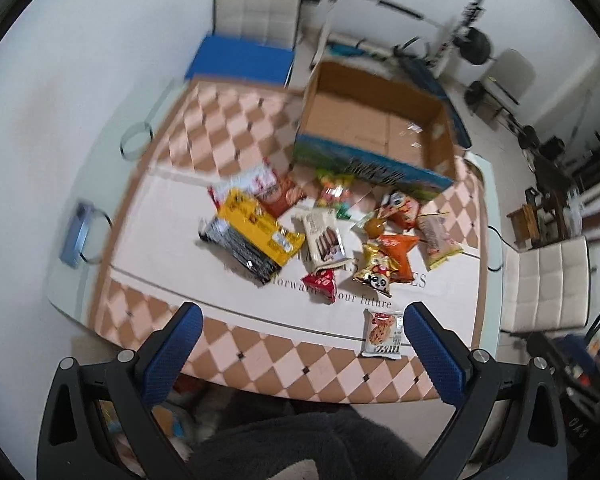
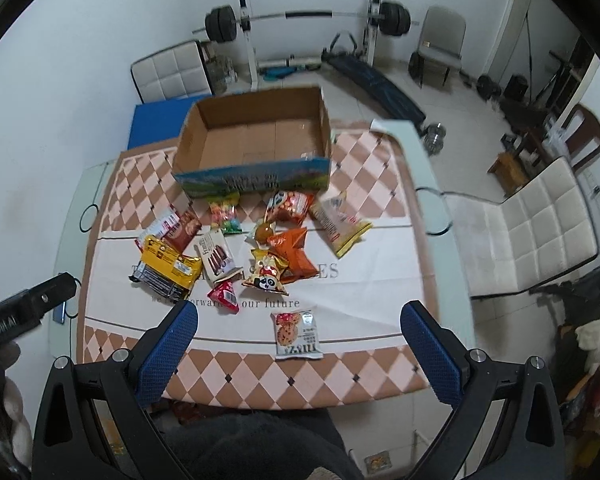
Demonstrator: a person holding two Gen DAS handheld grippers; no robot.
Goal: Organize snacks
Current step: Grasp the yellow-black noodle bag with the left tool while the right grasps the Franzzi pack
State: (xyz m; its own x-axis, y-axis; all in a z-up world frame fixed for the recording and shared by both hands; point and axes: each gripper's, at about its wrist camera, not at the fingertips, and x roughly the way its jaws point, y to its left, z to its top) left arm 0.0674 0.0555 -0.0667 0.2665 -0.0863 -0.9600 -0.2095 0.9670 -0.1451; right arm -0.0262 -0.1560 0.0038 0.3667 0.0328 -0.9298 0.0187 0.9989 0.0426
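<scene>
Left gripper (image 1: 300,352) and right gripper (image 2: 298,350) hover with fingers spread, empty. The cookie packet (image 2: 298,334) lies on the bench between the right fingers, long axis pointing away; that hand seems nearer. Beyond: snack pile (image 2: 236,252), empty cardboard box (image 2: 256,136). Labels are blurred.

right hand-held gripper (image 2: 298,322) spread, holding nothing | snack packets (image 2: 256,248) on table (image 2: 380,280) | cardboard box (image 2: 252,136) behind them

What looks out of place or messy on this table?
The snacks lie jumbled in front of the cardboard box, which holds nothing. One cookie packet sits apart from the heap, near the table's front edge. Nothing looks spilled or torn.
</scene>
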